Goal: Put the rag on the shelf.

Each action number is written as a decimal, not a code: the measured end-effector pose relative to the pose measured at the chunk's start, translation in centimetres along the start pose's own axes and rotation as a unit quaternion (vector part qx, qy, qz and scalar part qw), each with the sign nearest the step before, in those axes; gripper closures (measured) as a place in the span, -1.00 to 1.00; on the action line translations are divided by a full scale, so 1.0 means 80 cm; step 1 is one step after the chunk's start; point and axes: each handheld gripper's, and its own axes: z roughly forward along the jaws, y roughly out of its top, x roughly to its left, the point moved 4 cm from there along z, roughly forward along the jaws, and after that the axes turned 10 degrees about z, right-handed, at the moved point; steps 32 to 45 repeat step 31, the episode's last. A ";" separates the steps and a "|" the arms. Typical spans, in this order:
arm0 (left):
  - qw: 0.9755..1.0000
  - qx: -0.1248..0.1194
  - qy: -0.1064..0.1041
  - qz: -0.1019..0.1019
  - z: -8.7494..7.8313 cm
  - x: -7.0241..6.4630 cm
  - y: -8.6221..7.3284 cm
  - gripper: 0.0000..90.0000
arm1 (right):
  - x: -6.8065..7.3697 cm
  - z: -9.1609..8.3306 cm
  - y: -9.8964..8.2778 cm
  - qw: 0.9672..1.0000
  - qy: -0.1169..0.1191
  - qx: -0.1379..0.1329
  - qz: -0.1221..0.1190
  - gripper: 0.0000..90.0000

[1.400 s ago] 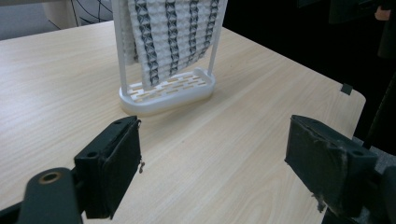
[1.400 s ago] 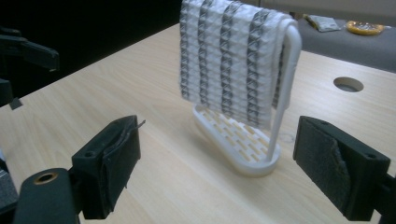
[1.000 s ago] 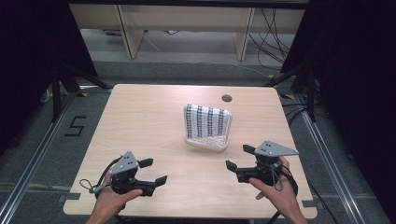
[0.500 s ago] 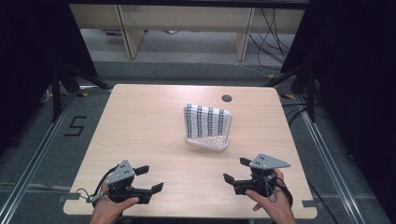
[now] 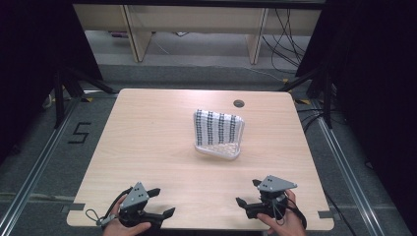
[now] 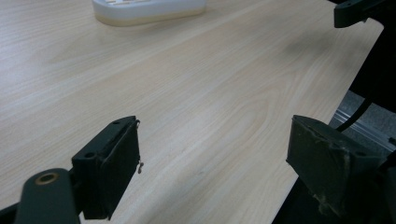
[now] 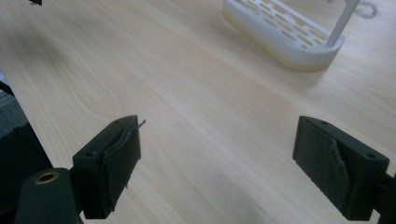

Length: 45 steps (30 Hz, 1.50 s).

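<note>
I am looking down on a pale wooden table [image 5: 147,147]. Both sets of tongs sit at its near edge, each held in a hand. My left gripper [image 5: 160,203] is at the near left, jaws spread wide and empty. My right gripper [image 5: 248,192] is at the near right, jaws also spread wide and empty.

Ahead of both, and between them, stands a white slotted rack [image 5: 219,149]. A black-and-white patterned cloth [image 5: 216,127] stands propped up in it, leaning toward the far side. The rack is well apart from either set of tongs.

In the left gripper view, bare wood lies between the jaws and the rack's white base [image 6: 148,9] sits far ahead, slightly left. In the right gripper view, the rack's base [image 7: 282,35] sits ahead and to the right, its slots plain to see.

I judge this to be a resting stance, with no reach begun and nothing gripped. The next move, as I read it, calls for carrying one set of tongs forward and inward to the rack, keeping the jaws wide until they straddle the cloth or the rim.
</note>
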 end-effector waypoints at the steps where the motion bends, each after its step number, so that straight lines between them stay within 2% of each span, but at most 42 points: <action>1: 1.000 -0.002 0.001 0.001 0.002 0.000 -0.002 -0.64 | 0.001 0.000 -0.003 1.000 -0.003 0.002 0.005 -0.64; 3: 1.000 0.003 0.006 -0.004 0.002 0.001 -0.004 -0.64 | 0.001 0.001 -0.009 1.000 -0.002 0.006 -0.005 -0.64; 5: 1.000 0.007 0.006 -0.001 0.002 0.003 -0.006 -0.64 | 0.002 0.000 -0.014 1.000 -0.001 0.014 0.000 -0.64; 8: 1.000 0.000 0.010 -0.008 0.002 0.004 -0.005 -0.64 | 0.001 -0.001 -0.018 1.000 -0.005 0.016 -0.009 -0.64; 10: 1.000 -0.004 0.008 -0.011 0.003 0.005 -0.005 -0.64 | 0.001 -0.003 -0.020 1.000 -0.007 0.014 -0.006 -0.64; 13: 1.000 0.002 0.009 -0.009 0.002 0.006 -0.007 -0.64 | 0.001 -0.003 -0.022 1.000 -0.005 0.018 -0.002 -0.64; 16: 1.000 0.003 0.007 -0.009 0.003 0.005 -0.007 -0.64 | 0.000 -0.002 -0.022 1.000 -0.008 0.015 -0.008 -0.64; 19: 1.000 0.006 0.008 -0.009 0.003 0.004 -0.007 -0.64 | 0.000 -0.002 -0.023 1.000 -0.011 0.016 -0.004 -0.64; 45: 1.000 0.002 0.001 -0.011 0.006 0.002 -0.007 -0.64 | -0.001 -0.001 -0.023 1.000 -0.008 0.018 -0.005 -0.64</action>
